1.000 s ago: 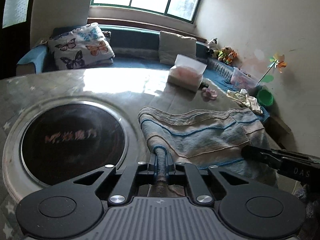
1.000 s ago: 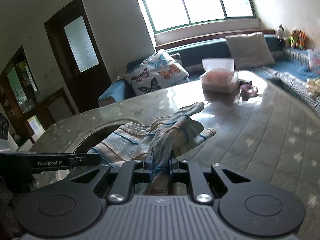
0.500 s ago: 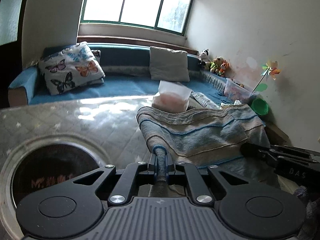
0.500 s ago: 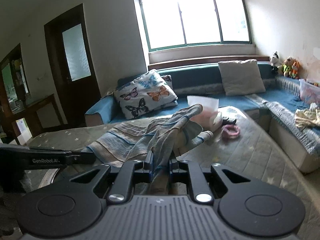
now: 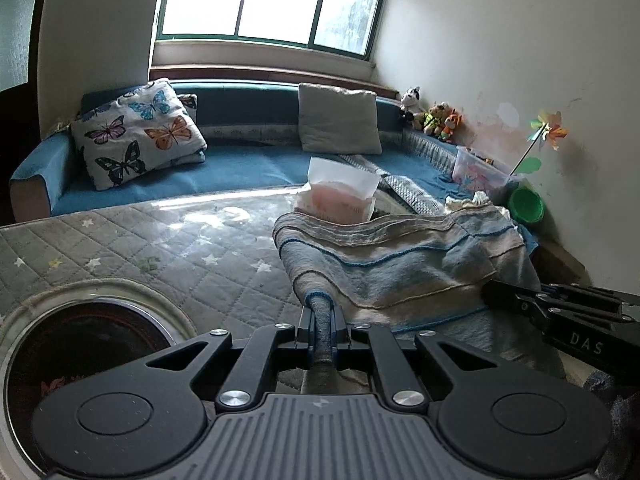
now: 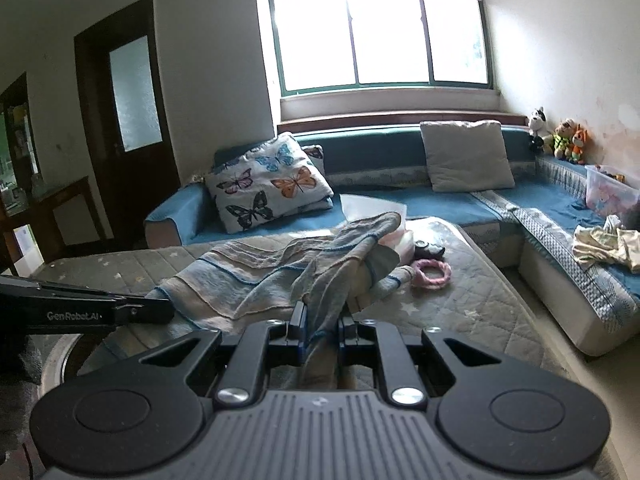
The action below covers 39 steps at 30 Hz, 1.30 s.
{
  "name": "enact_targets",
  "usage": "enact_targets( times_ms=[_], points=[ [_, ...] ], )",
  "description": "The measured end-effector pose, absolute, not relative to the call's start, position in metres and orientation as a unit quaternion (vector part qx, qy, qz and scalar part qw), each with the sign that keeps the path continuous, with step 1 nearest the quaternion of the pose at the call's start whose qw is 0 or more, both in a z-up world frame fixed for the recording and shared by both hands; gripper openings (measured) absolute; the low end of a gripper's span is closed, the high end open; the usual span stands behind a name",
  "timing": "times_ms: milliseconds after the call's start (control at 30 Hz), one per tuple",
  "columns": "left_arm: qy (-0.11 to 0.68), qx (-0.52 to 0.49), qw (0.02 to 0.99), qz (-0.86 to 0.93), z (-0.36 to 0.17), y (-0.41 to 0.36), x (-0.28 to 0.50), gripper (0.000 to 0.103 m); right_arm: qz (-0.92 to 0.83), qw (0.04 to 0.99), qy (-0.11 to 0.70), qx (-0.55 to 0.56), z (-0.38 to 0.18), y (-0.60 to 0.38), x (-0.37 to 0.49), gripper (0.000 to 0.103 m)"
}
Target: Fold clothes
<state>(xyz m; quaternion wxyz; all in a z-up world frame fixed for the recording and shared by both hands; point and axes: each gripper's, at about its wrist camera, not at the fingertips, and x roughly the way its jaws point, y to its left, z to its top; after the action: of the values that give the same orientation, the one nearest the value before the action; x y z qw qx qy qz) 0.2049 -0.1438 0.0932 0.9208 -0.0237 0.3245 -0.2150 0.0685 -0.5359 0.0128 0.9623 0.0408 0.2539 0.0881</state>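
Left wrist: striped garment (image 5: 400, 264) stretched crosswise between left gripper (image 5: 322, 322), right gripper (image 6: 320, 320); jaws clamping it.

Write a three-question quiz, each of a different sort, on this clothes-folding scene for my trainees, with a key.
1. True or false: both grippers are shut on the striped cloth.
2. Multiple choice: what lies on the table just beyond the cloth in the right wrist view? A) pink ring B) green bowl C) butterfly pillow
3. Fill in: the left gripper pinches a rolled ____ of the cloth.

Key
1. True; the right gripper clamps a bunched part too.
2. A, the pink ring.
3. Edge.
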Motion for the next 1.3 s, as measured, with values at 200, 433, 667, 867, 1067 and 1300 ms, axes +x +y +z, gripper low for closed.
enact_targets(
  times_ms=[200, 433, 667, 867, 1067, 1300],
  points=[
    [0.344, -0.02, 0.915, -0.209, 0.078, -0.148, 0.215, 0.008, 0.088, 0.957, 0.274, 0.047, -0.007, -0.54, 0.082, 0.013],
    [0.373, -0.011, 0.905, -0.206, 0.056, -0.151, 0.225, 0.008, 0.084, 0.947, 0.305, 0.051, -0.03, -0.541, 0.096, 0.013],
    [0.405, 0.01, 0.893, -0.194, 0.03, -0.152, 0.231, 0.011, 0.065, 0.933, 0.353, 0.038, -0.064, -0.541, 0.106, 0.015],
    [0.406, 0.012, 0.897, -0.172, 0.028, -0.145, 0.235, 0.022, 0.049, 0.934, 0.353, 0.034, -0.069, -0.548, 0.104, 0.021],
    [0.407, 0.02, 0.896, -0.177, 0.025, -0.152, 0.236, 0.04, 0.037, 0.942, 0.331, 0.047, -0.06, -0.557, 0.111, 0.024],
    [0.417, 0.033, 0.89, -0.182, 0.011, -0.157, 0.24, 0.051, 0.055, 0.933, 0.352, 0.058, -0.082, -0.552, 0.13, 0.024]
  ],
)
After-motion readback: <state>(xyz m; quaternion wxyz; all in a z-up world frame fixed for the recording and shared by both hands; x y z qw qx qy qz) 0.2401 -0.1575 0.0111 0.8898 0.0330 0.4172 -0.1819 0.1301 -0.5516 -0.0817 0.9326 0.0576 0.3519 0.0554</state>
